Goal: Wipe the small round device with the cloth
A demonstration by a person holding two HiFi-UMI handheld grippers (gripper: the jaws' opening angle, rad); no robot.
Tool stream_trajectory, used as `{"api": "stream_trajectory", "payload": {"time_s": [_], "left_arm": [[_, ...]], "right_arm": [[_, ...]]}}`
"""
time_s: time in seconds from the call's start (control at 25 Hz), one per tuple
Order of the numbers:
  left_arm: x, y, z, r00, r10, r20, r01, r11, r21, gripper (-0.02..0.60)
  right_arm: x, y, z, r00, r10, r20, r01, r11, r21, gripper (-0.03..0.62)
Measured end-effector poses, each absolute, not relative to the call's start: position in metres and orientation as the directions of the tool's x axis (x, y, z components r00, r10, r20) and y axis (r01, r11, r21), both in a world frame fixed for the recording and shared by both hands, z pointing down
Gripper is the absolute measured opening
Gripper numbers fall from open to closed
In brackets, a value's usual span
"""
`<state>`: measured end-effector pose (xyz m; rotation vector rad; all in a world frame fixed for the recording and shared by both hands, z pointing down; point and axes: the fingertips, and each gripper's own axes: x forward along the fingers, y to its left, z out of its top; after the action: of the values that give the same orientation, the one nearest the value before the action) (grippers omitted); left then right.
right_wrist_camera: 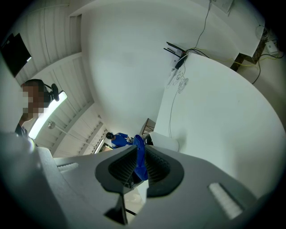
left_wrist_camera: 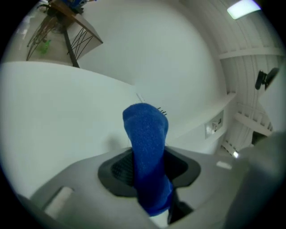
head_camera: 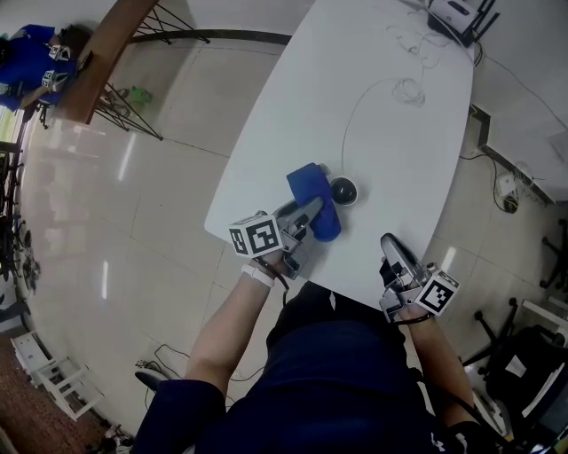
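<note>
- The device (head_camera: 343, 191), a dark dome on a white base, sits on the white surface (head_camera: 390, 151) just past the left fingertips and a little to their right.
- The blue cloth (head_camera: 312, 197) lies against the device's left side; I cannot tell whether it covers any of the dome.
- The left gripper (head_camera: 306, 215) has its fingers clamped on the cloth, which stands up out of them in a folded wad.
- The right gripper (head_camera: 390, 244) hovers at the near edge of the surface, well apart from the device, which lies ahead and to the left of its fingers.
- Its fingers are almost together with a thin slit between and nothing clamped; the far-off cloth shows through the slit.
- A thin cable (head_camera: 348, 120) runs from the device away from both fingers, toward a router (head_camera: 457, 16) at the far end.
</note>
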<state>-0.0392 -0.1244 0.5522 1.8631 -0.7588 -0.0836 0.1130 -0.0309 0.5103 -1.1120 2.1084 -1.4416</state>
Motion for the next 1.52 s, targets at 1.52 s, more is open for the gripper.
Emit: {"api": "stream_trajectory", "payload": {"time_s": [1.52], "left_arm": [[-0.021,-0.073,0.497,0.855,-0.478,0.201,-0.325,-0.191,0.926,0.158]], "right_arm": [[0.093,-0.04,0.478,-0.611,-0.781,0.129,-0.478,0.235,-0.846,0.051]]}}
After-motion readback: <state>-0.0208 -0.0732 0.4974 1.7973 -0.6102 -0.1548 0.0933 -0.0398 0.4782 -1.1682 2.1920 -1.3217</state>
